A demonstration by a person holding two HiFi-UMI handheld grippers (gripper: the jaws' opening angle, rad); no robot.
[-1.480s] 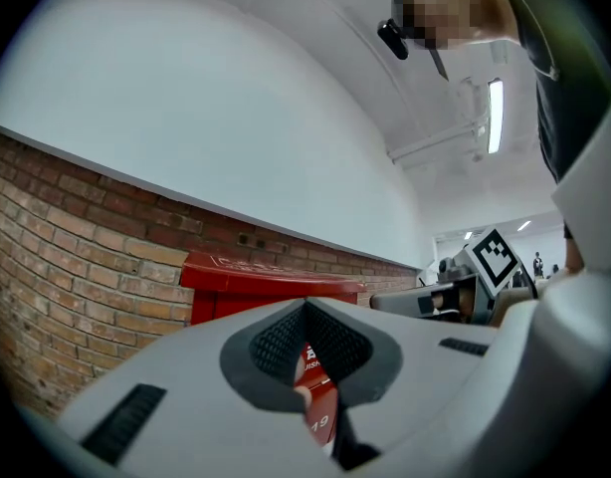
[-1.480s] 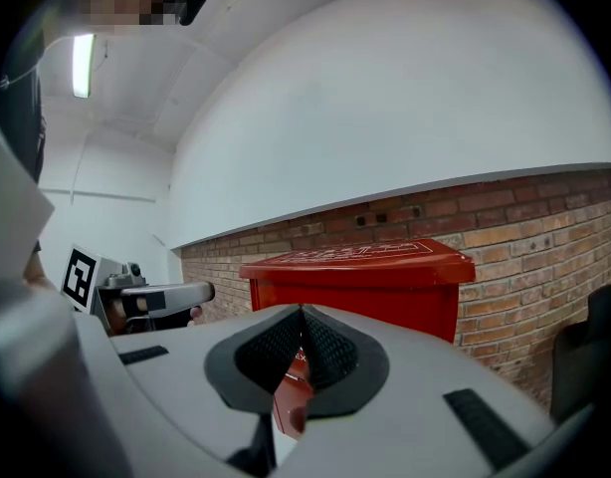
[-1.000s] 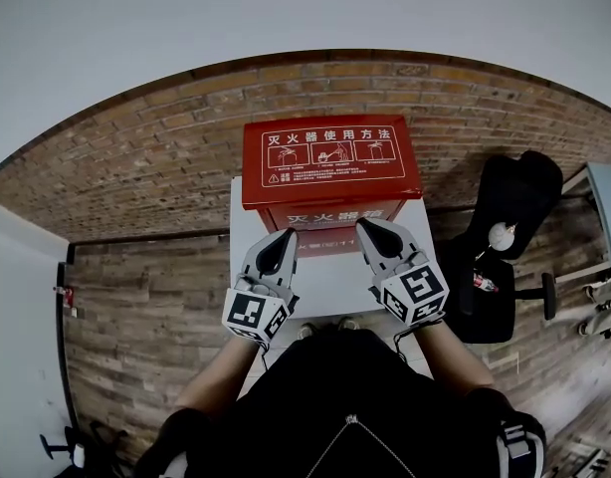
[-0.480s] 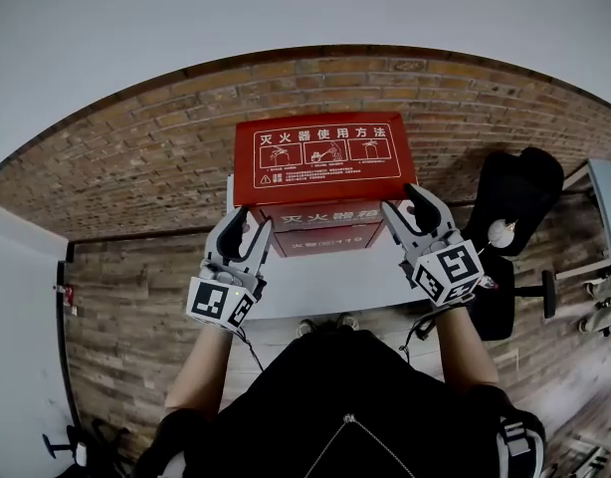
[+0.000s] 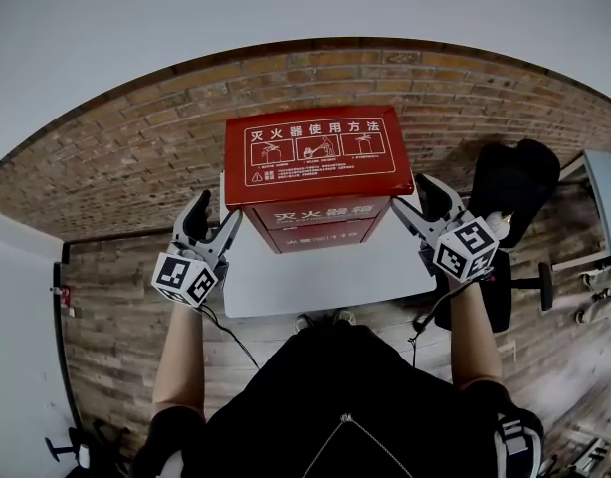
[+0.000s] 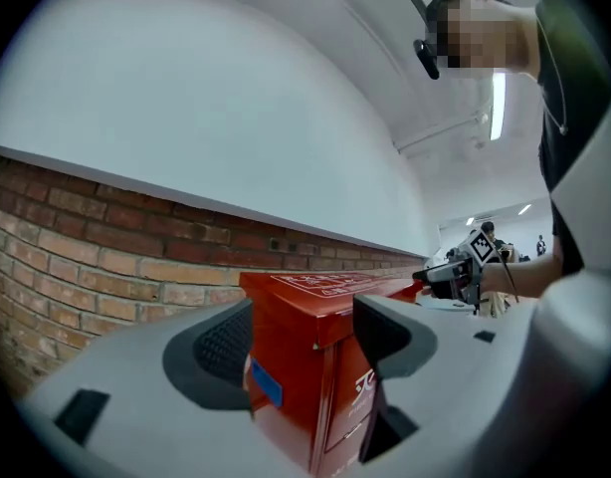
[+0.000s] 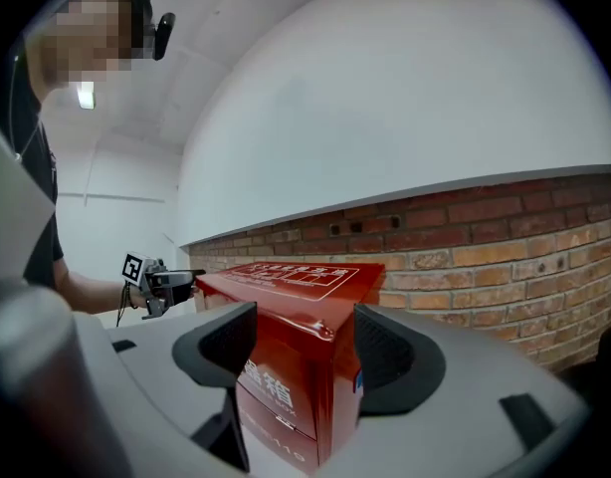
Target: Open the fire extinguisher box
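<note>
A red fire extinguisher box (image 5: 315, 167) with white print on its closed lid stands on a white table (image 5: 315, 277) against the brick wall. My left gripper (image 5: 214, 217) is at the box's left front corner and my right gripper (image 5: 415, 197) at its right front corner. Both sets of jaws are opening. In the left gripper view the box's corner (image 6: 305, 366) shows in the gap of the left gripper (image 6: 301, 342), and the pads are not pressing on it. The right gripper view frames the other corner (image 7: 296, 366) the same way in the right gripper (image 7: 305, 342).
A brick wall (image 5: 136, 157) runs behind the box, with a white wall above it. A black office chair (image 5: 514, 197) stands to the right of the table. Wooden flooring (image 5: 136, 297) lies around the table. The person stands close against the table's front edge.
Both grippers have swung apart from the box's front to its left and right corners. Their jaws have gone from shut to wide.
</note>
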